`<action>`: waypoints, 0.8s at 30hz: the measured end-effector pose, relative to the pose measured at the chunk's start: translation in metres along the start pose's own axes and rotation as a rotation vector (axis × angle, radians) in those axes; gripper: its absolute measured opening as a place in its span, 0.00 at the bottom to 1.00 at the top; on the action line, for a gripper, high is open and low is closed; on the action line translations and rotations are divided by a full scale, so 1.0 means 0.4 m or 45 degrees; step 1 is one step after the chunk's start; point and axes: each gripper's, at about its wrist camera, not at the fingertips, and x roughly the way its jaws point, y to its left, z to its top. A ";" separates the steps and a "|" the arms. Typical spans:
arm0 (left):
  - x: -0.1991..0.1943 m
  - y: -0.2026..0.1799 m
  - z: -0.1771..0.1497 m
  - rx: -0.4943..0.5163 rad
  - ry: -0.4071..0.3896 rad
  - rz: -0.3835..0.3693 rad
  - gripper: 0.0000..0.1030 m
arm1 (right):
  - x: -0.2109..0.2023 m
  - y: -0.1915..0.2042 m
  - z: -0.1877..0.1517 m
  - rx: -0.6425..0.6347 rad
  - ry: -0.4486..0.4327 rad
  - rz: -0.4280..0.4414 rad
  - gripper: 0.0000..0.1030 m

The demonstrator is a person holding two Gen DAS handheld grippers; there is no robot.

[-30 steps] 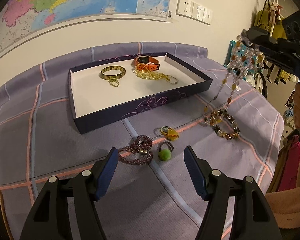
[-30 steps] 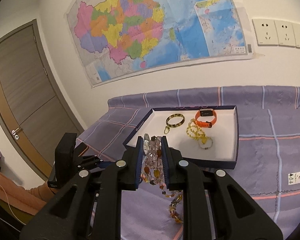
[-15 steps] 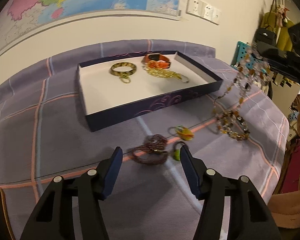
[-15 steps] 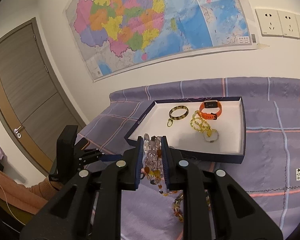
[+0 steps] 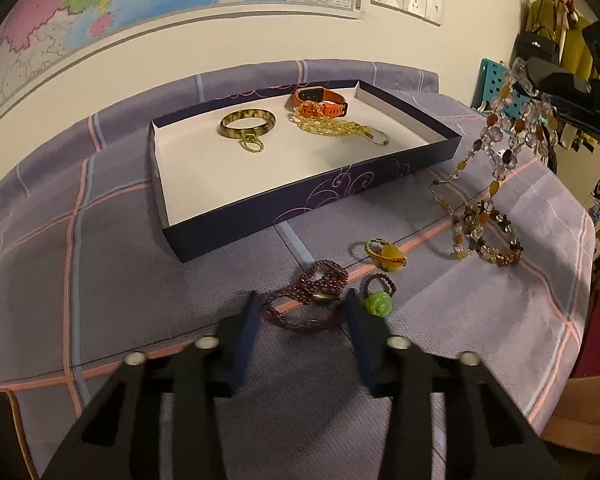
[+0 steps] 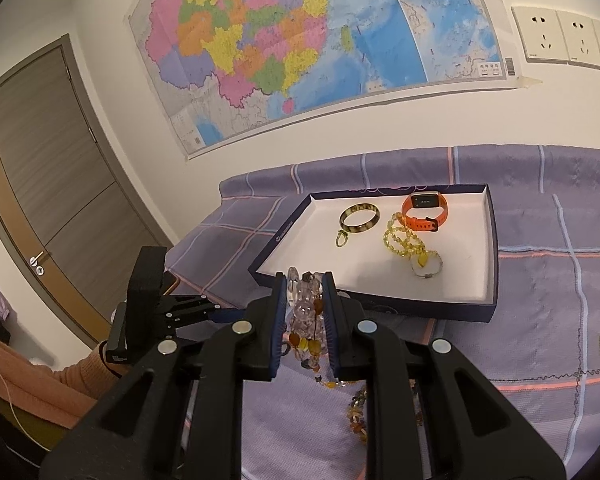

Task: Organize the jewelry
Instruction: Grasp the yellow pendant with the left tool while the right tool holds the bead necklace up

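A maroon bead bracelet [image 5: 308,298] lies on the purple checked cloth between the blue pads of my left gripper [image 5: 304,305]. Its jaws are closing and stand just outside the bracelet's two ends. My right gripper [image 6: 305,284] is shut on a long necklace of clear and amber beads [image 6: 306,316]. In the left wrist view that necklace [image 5: 496,184] hangs from the right gripper [image 5: 540,78], its lower end coiled on the cloth. The navy tray [image 5: 316,204] holds a mottled bangle [image 5: 248,122], an orange watch [image 5: 320,102] and a yellow bead chain [image 5: 332,127].
A green rose ring [image 5: 377,304] sits right beside my left gripper's right finger, with a yellow pendant ring [image 5: 386,255] behind it. The table edge [image 5: 580,280] drops off at the right. A person's orange sleeve [image 6: 40,380] is at the left.
My left gripper's jaws have narrowed and come forward around the maroon bracelet, which earlier lay ahead of the fingertips. The right gripper has kept its hold on the hanging necklace.
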 end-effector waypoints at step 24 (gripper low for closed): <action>-0.068 0.024 0.029 -0.073 -0.100 -0.080 0.08 | -0.040 0.017 0.046 -0.030 -0.091 -0.006 0.17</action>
